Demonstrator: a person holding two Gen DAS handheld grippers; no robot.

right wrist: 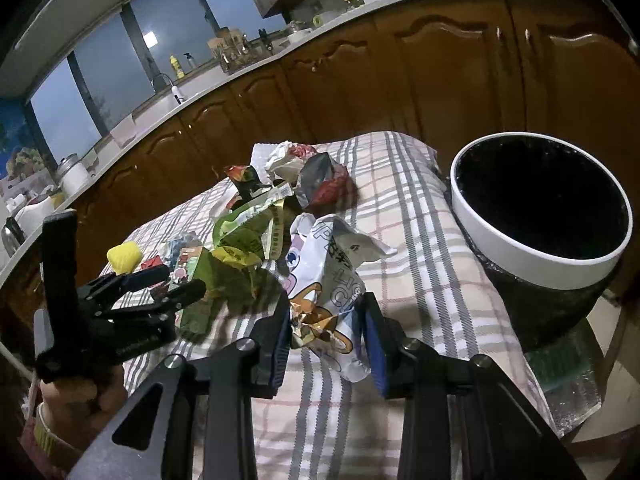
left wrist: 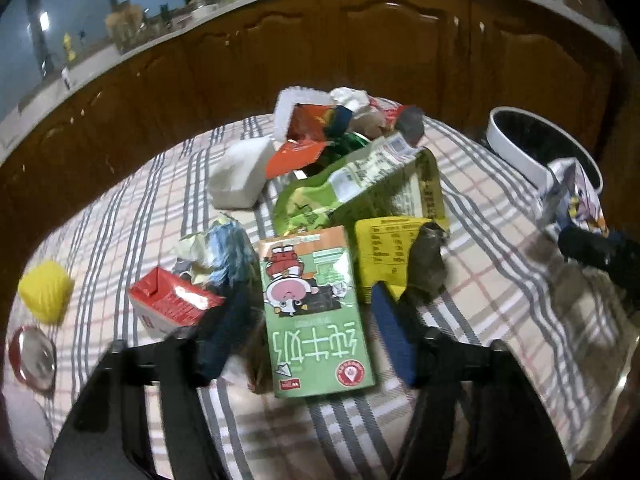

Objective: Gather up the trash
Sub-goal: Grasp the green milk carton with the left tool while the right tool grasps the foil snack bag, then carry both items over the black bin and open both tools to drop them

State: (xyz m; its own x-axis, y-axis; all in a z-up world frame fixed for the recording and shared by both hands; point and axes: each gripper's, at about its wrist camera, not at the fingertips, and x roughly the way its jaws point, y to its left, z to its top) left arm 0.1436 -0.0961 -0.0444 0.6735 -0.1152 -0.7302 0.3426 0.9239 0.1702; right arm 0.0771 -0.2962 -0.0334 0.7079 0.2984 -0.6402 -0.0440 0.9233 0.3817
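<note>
A pile of trash lies on the plaid tablecloth (left wrist: 480, 240). In the left wrist view my left gripper (left wrist: 308, 320) is open, its fingers on either side of a green milk carton (left wrist: 314, 312). Around the carton lie a red carton (left wrist: 172, 304), a yellow packet (left wrist: 384, 256), a green snack bag (left wrist: 360, 188) and a white block (left wrist: 240, 176). In the right wrist view my right gripper (right wrist: 326, 332) is closed on a white cartoon snack bag (right wrist: 324, 280), held near the white-rimmed trash bin (right wrist: 544, 216). The left gripper (right wrist: 160, 292) also shows there.
A yellow ball (left wrist: 46, 296) and a round lid (left wrist: 32, 356) lie at the table's left edge. The bin (left wrist: 532, 148) stands beyond the table's right edge. Brown kitchen cabinets (right wrist: 400, 72) run behind the table under a cluttered counter.
</note>
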